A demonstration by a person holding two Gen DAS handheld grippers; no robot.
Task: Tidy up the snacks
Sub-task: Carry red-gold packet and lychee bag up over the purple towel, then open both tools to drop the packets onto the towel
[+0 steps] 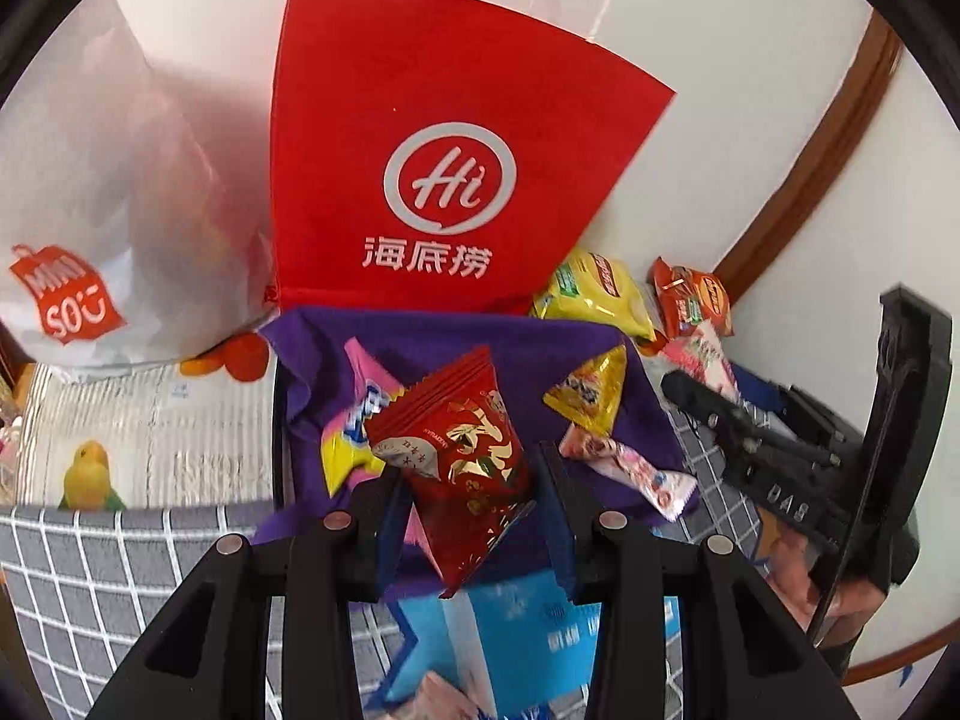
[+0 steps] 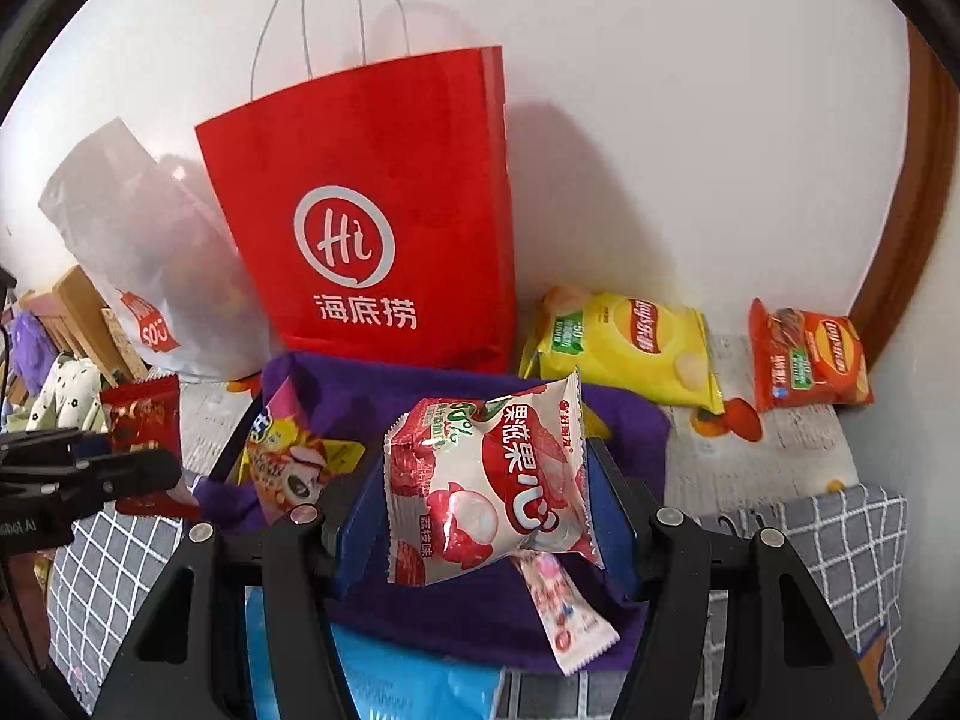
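My left gripper (image 1: 471, 516) is shut on a red and gold candy packet (image 1: 462, 456), held above a purple cloth box (image 1: 468, 330). My right gripper (image 2: 489, 510) is shut on a white and red lychee snack pack (image 2: 489, 480) over the same purple box (image 2: 636, 426). Inside the box lie a pink and yellow packet (image 1: 354, 420), a gold triangular packet (image 1: 591, 390) and a pink candy stick (image 2: 567, 618). The left gripper with its red packet (image 2: 144, 420) shows at the left edge of the right wrist view. The right gripper's body (image 1: 780, 450) shows at the right of the left wrist view.
A tall red paper bag (image 2: 372, 228) stands against the wall behind the box, with a white plastic bag (image 2: 156, 264) to its left. A yellow chip bag (image 2: 630, 348) and an orange chip bag (image 2: 807, 360) lie to the right. A blue pack (image 1: 522, 642) lies near the front.
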